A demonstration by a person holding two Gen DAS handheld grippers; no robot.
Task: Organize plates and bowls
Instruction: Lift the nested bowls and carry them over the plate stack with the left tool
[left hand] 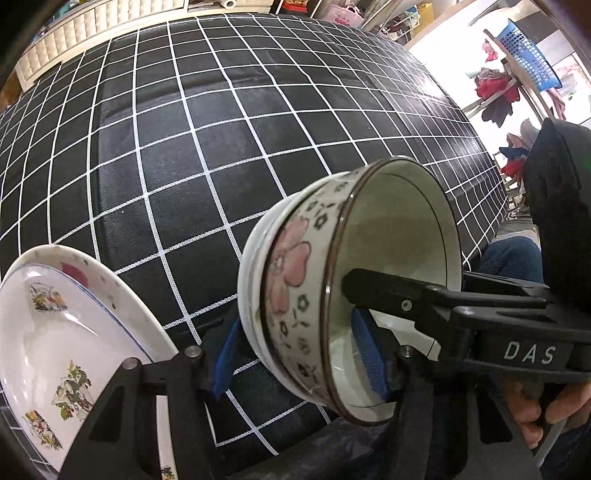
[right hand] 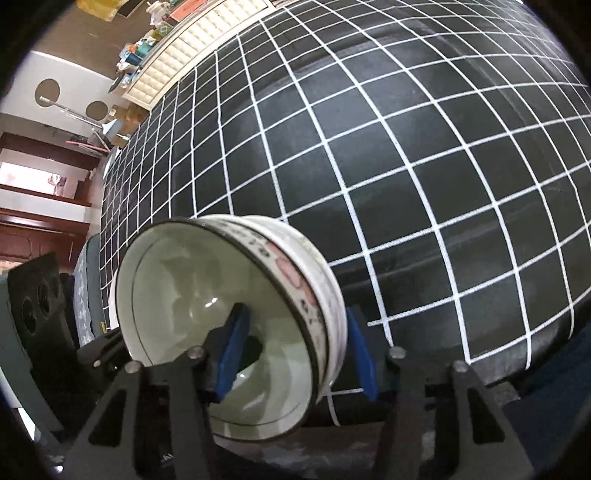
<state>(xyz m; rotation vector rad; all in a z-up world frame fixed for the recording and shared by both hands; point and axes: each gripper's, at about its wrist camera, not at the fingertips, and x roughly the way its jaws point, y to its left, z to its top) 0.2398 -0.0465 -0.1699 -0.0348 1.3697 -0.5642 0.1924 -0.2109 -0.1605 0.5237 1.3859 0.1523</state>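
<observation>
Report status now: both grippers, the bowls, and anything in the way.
Left gripper and right gripper both shut on bowls, one wall each. Bowls nested, tipped on edge, off the cloth. Plates lie left; path ahead free.

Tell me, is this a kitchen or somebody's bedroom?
Probably a lived-in bedroom, not a kitchen. The bowl hangs over a bed-like checked cover with a padded headboard behind it, and clothes hang nearby.

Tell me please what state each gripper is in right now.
Left gripper: pads straddle the bowls; whether it grips cannot be told.
Right gripper: closed on the bowls.
</observation>
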